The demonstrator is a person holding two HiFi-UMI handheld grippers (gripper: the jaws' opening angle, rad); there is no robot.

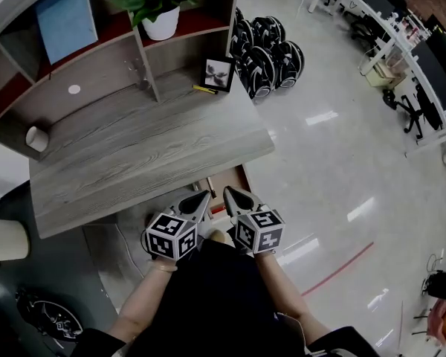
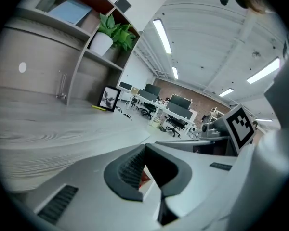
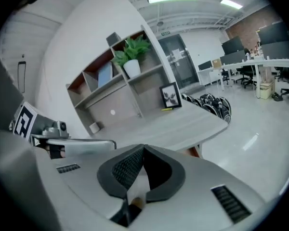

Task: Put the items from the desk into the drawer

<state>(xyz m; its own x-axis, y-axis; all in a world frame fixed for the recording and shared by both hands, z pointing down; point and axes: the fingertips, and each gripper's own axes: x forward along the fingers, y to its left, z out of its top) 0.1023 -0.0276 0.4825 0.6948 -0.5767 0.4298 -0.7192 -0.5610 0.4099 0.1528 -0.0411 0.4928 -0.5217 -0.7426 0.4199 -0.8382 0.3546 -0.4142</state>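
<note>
On the grey desk (image 1: 134, 155) a framed photo (image 1: 218, 74) leans at the back right, with a yellow pen (image 1: 204, 89) lying beside it. A white cup (image 1: 36, 138) rests at the far left. Under the desk's front edge a brown drawer (image 1: 227, 182) stands open. My left gripper (image 1: 206, 195) and right gripper (image 1: 227, 191) hover side by side over the drawer, both shut and holding nothing. The left gripper view shows its jaws (image 2: 144, 147) meeting, with the photo (image 2: 109, 98) far off. In the right gripper view the jaws (image 3: 143, 147) also meet, short of the photo (image 3: 170, 96).
A shelf unit at the desk's back holds a potted plant (image 1: 160, 6) and a blue book (image 1: 67, 17). Several black-and-white helmets (image 1: 264, 47) lie on the floor to the desk's right. Office chairs and white desks (image 1: 401, 58) stand further right.
</note>
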